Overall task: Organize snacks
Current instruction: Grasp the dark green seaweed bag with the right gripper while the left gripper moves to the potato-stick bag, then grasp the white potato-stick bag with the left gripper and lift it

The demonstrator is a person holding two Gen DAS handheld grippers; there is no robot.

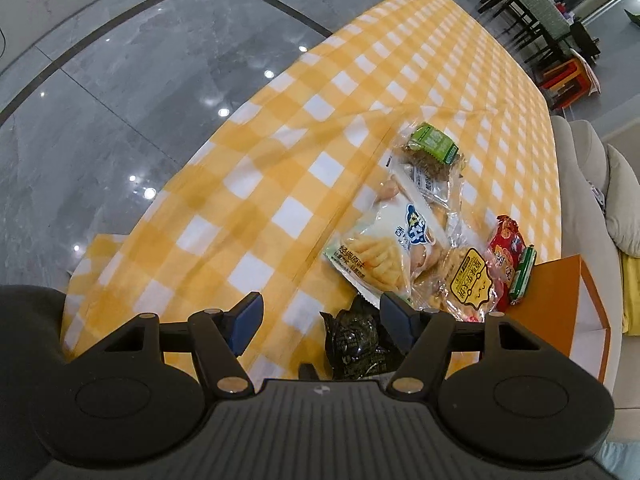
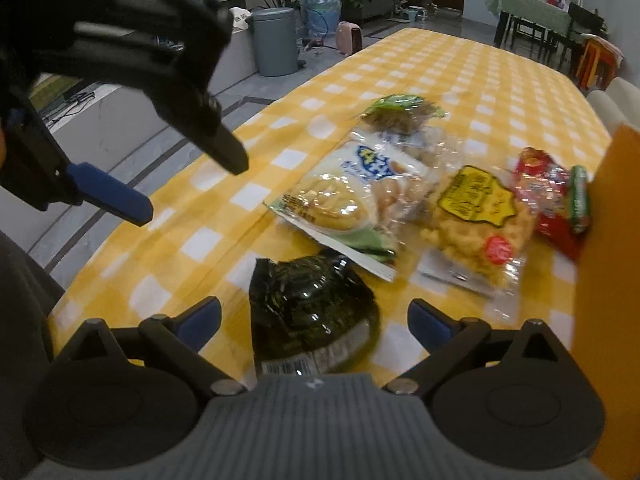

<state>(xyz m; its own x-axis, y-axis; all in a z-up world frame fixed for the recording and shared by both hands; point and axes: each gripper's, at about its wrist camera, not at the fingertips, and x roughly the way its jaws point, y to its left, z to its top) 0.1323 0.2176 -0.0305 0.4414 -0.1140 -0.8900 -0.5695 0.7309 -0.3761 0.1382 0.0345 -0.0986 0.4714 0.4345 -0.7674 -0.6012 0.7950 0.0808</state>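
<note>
A pile of snacks lies on the yellow-checked tablecloth (image 1: pixel 260 208) (image 2: pixel 440 68). It holds a white-and-green chip bag (image 1: pixel 384 248) (image 2: pixel 340 200), a clear pastry packet with a yellow label (image 1: pixel 464 284) (image 2: pixel 480 216), a red packet (image 1: pixel 504 252) (image 2: pixel 548 196), a green sausage stick (image 1: pixel 524 276) (image 2: pixel 580 200) and a green packet (image 1: pixel 432 144) (image 2: pixel 400 112) at the far end. A dark green seaweed packet (image 1: pixel 352 340) (image 2: pixel 312 316) lies nearest. My right gripper (image 2: pixel 316 322) is open, its fingers either side of this packet without touching it. My left gripper (image 1: pixel 322 320) (image 2: pixel 192 188) hovers open and empty to the left, above the cloth.
An orange-and-white box (image 1: pixel 560 300) (image 2: pixel 616 240) stands right of the pile. The table's left edge drops to grey floor tiles (image 1: pixel 120 120). A grey bin (image 2: pixel 276 40) and a dining table with dark chairs (image 2: pixel 532 12) stand far off. Pale cushions (image 1: pixel 580 184) lie to the right.
</note>
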